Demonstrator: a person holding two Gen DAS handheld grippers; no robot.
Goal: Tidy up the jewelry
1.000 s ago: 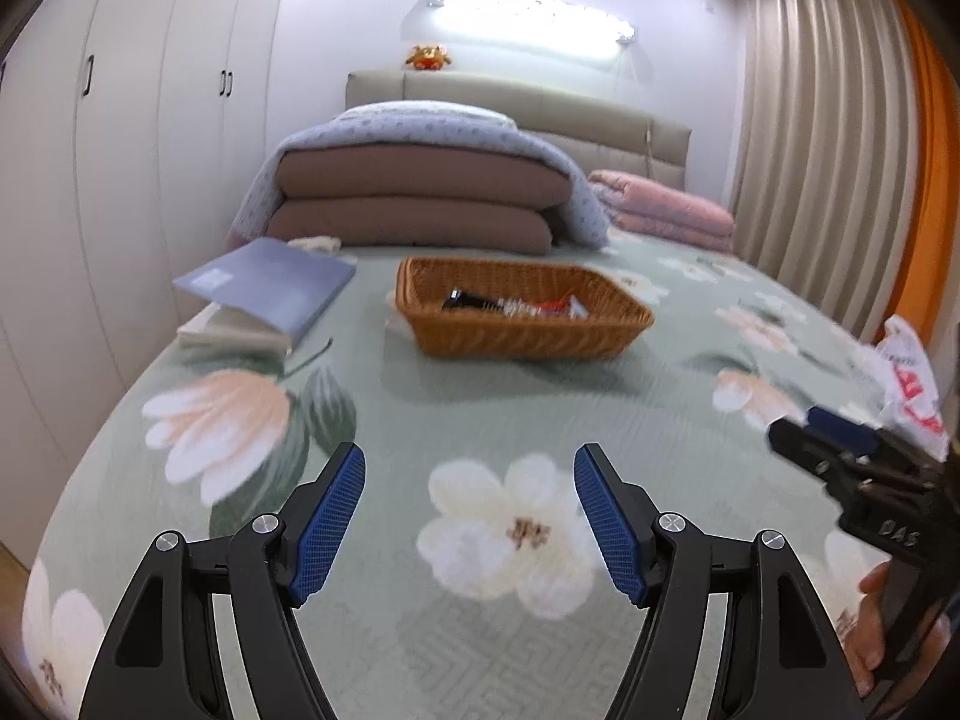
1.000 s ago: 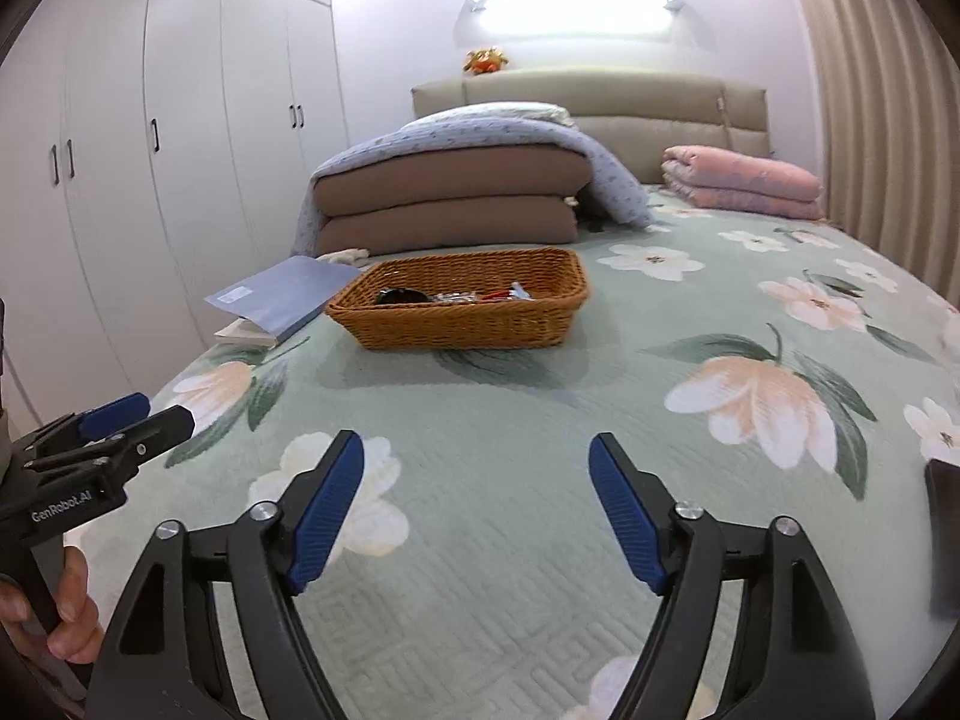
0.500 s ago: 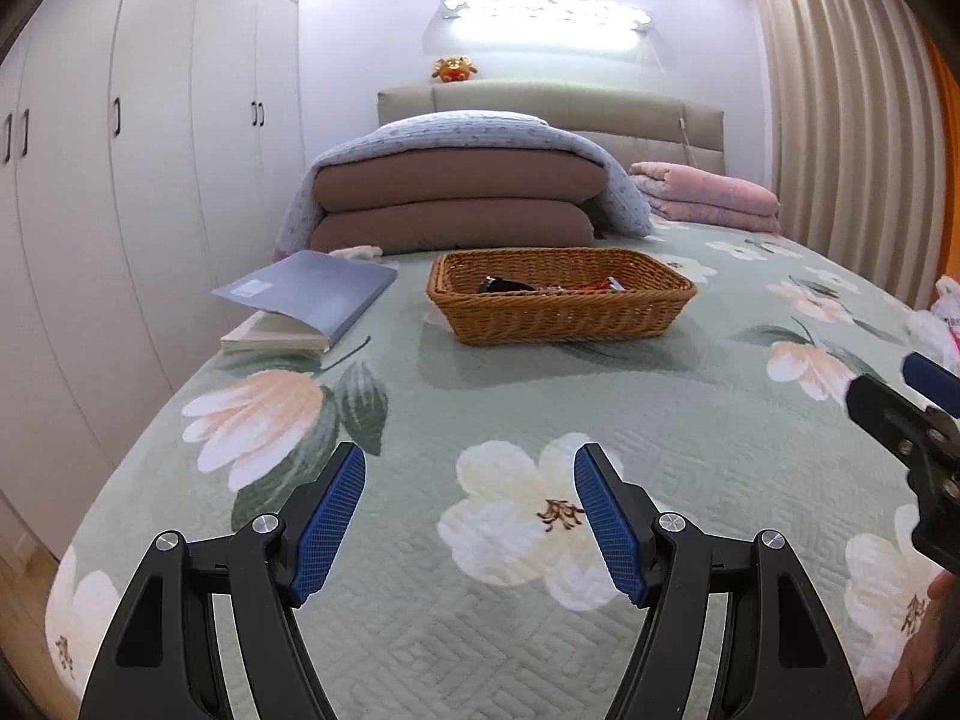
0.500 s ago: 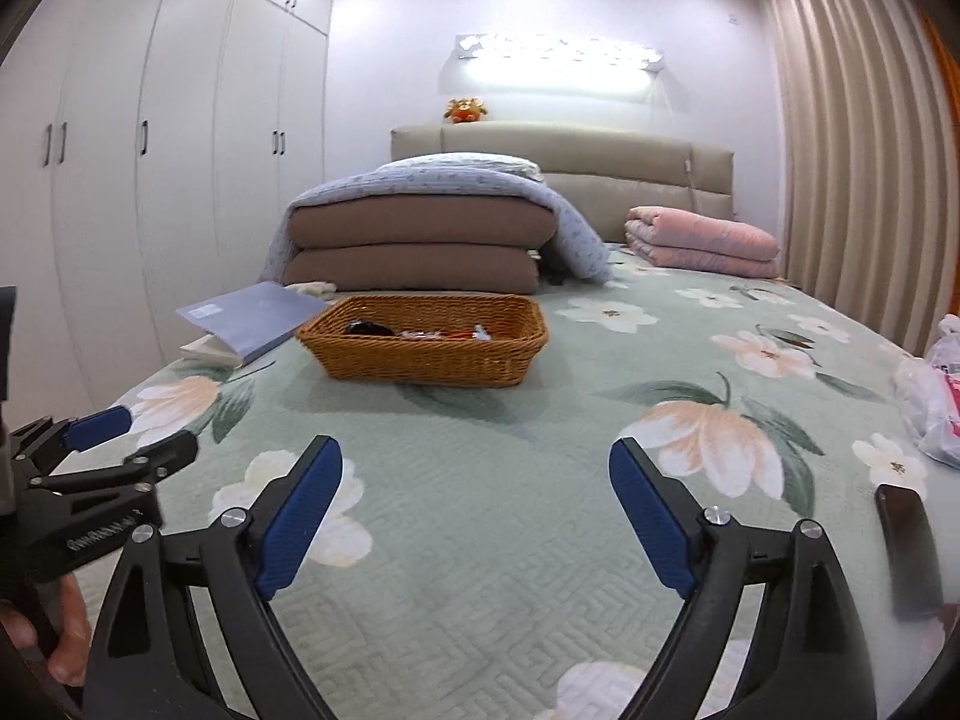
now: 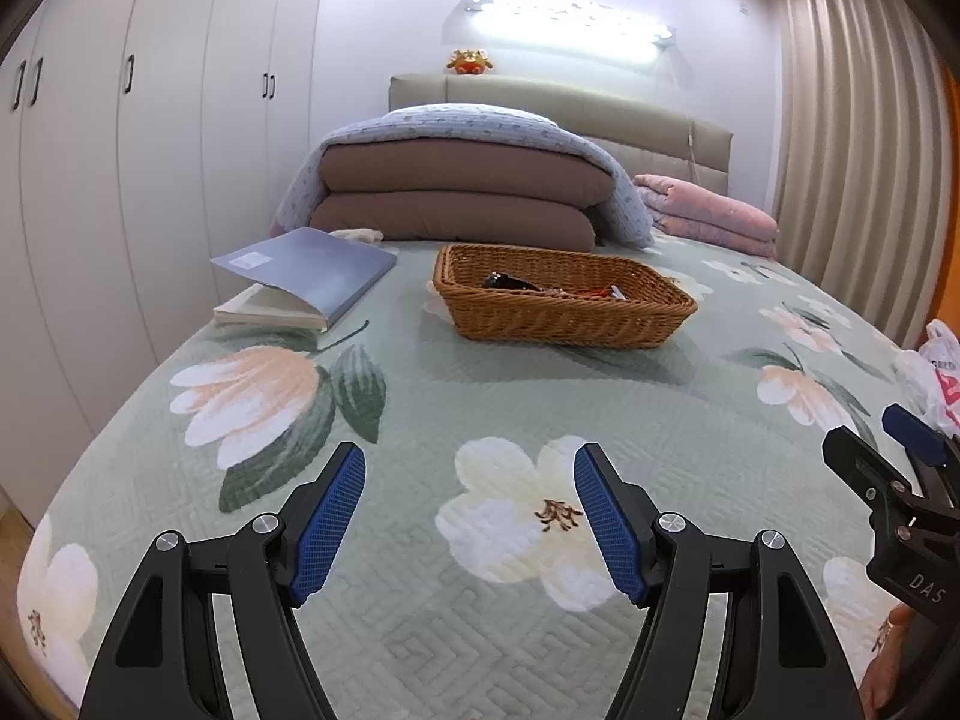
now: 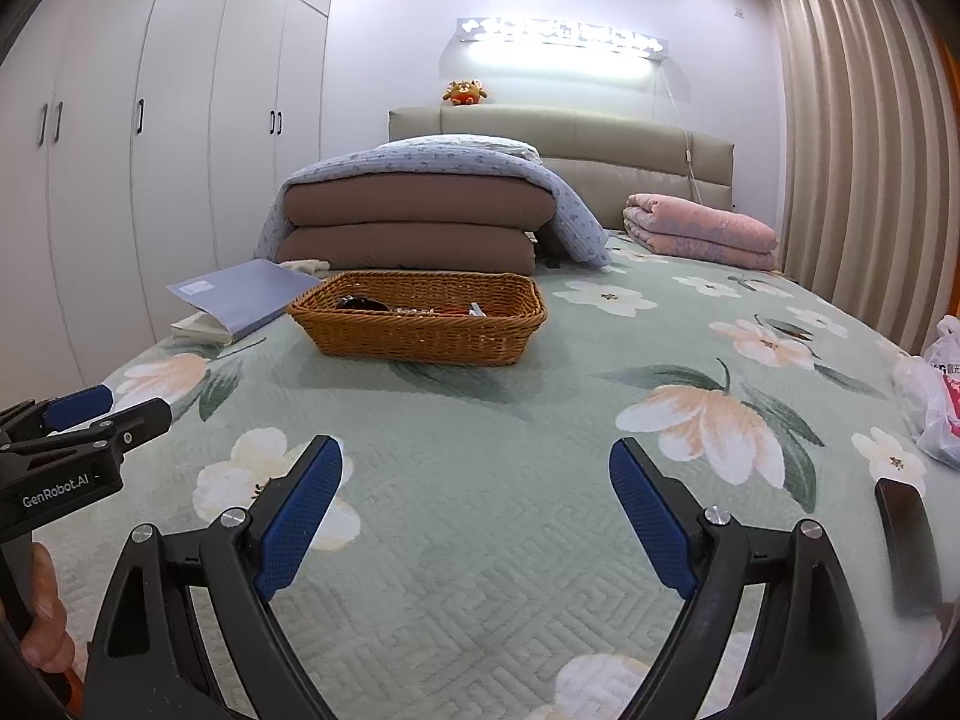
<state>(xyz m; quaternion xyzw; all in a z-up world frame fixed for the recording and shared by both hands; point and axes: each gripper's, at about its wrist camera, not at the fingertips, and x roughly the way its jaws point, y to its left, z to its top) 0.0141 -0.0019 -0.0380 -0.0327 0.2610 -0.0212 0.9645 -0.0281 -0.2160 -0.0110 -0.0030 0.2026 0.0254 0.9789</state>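
Observation:
A brown wicker basket (image 5: pixel 564 312) sits on the green flowered bedspread in the middle of the bed; it also shows in the right wrist view (image 6: pixel 420 333). Small jewelry pieces (image 5: pixel 558 288) lie inside it, dark, red and beaded, too small to tell apart. My left gripper (image 5: pixel 469 504) is open and empty, low over the bed's near end, well short of the basket. My right gripper (image 6: pixel 476 507) is open and empty, beside the left one. Each gripper shows at the edge of the other's view.
A blue book (image 5: pixel 306 270) lies on another book left of the basket. Folded brown quilts (image 5: pixel 456 192) and a pink blanket (image 6: pixel 702 228) lie near the headboard. A white plastic bag (image 6: pixel 936 396) and a dark flat object (image 6: pixel 906 540) lie at the right. Wardrobes (image 5: pixel 150 138) stand on the left.
Both grippers have tilted and risen slightly, so more of the room shows. Both stay open and empty. Nothing on the bed has moved.

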